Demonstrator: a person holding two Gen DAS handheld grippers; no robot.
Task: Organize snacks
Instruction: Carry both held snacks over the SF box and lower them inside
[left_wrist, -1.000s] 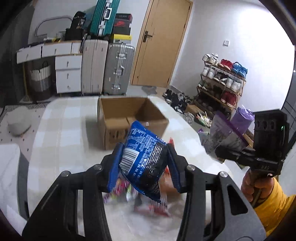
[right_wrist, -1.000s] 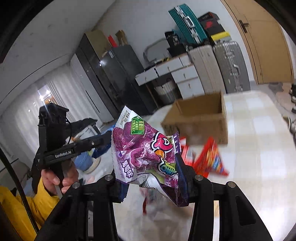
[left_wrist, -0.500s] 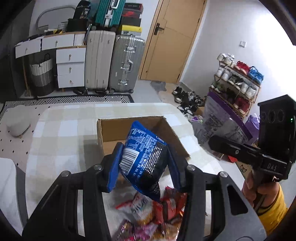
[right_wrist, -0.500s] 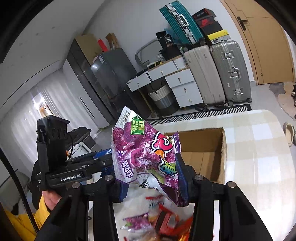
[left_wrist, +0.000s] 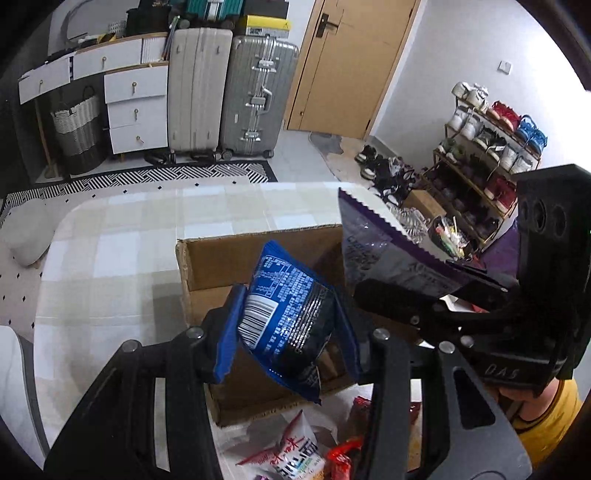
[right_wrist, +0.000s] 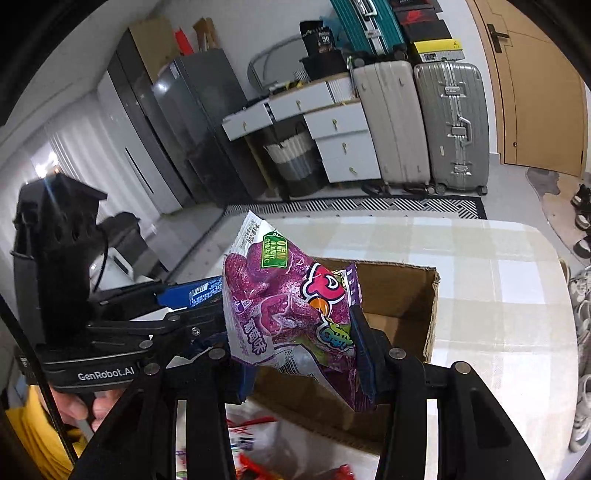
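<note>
While poised over the cardboard box (left_wrist: 258, 258) — blue packet (left_wrist: 288, 317) pinched upright in left claw (left_wrist: 290, 332), purple packet (right_wrist: 291, 314) clamped in right claw (right_wrist: 295, 354), both just above the opening.

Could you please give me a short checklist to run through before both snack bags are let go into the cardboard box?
1. Left gripper shut on the blue foil snack bag: ok.
2. Right gripper shut on the purple snack bag: ok.
3. Open brown cardboard box under both bags: ok.
4. Box interior free of snacks: cannot tell, bags hide it.
5. Grippers clear of each other: cannot tell, very close.
6. Loose packets on the checked tablecloth outside the box: not ok.
</note>
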